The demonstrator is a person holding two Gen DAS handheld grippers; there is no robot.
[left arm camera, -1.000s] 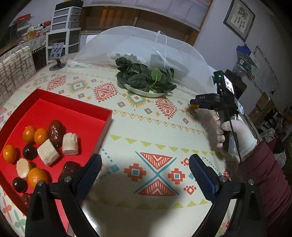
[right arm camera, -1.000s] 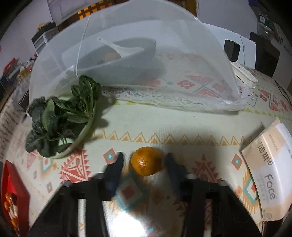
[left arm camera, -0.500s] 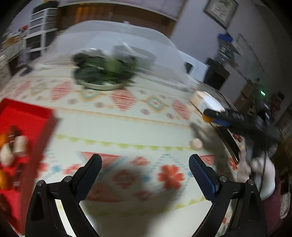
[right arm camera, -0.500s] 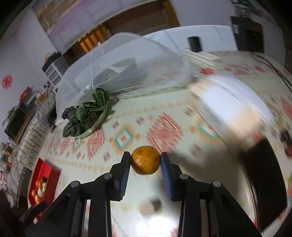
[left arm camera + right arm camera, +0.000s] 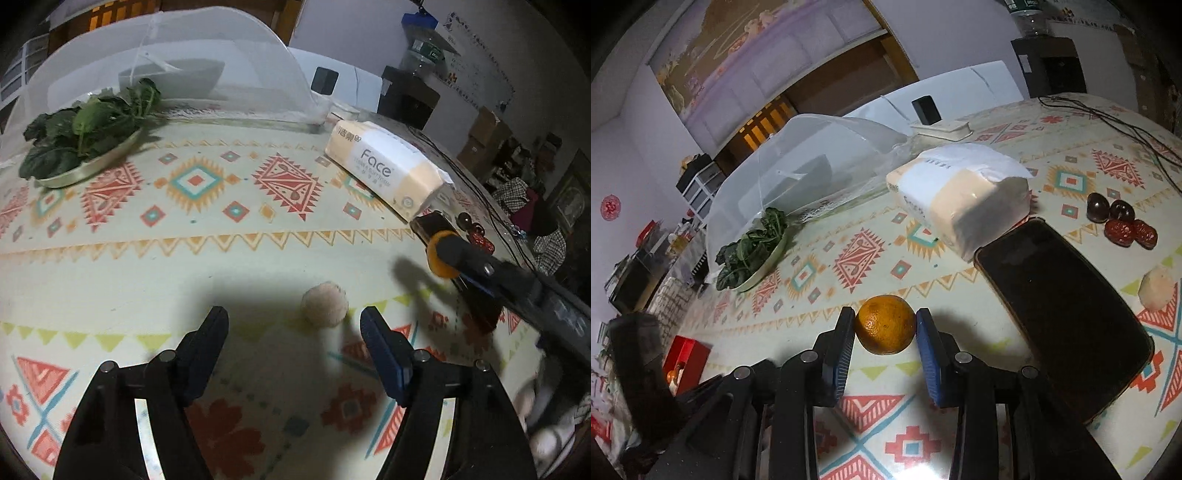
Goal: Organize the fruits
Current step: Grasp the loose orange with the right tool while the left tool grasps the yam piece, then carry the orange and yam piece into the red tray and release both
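Nearest, orange (image 5: 885,325) is clamped between pads of right gripper (image 5: 885,334), lifted above tablecloth (image 5: 871,258). Left gripper (image 5: 293,325) jaws closing, nothing gripped; pale round fruit (image 5: 325,303) is seen just beyond, nearer right fingertip (image 5: 371,321). Tissue pack (image 5: 384,166) farther back.

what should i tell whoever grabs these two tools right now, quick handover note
Right tool: shut on the orange, held above the tablecloth.
Left tool: jaws closing, nothing gripped; the pale round piece lies on the cloth just ahead of the tips.
Red tray at far left already holds some fruit.
Loose: dark and red fruits beside the phone, plus the pale piece.
Left to do: tray the orange, then collect the rest.
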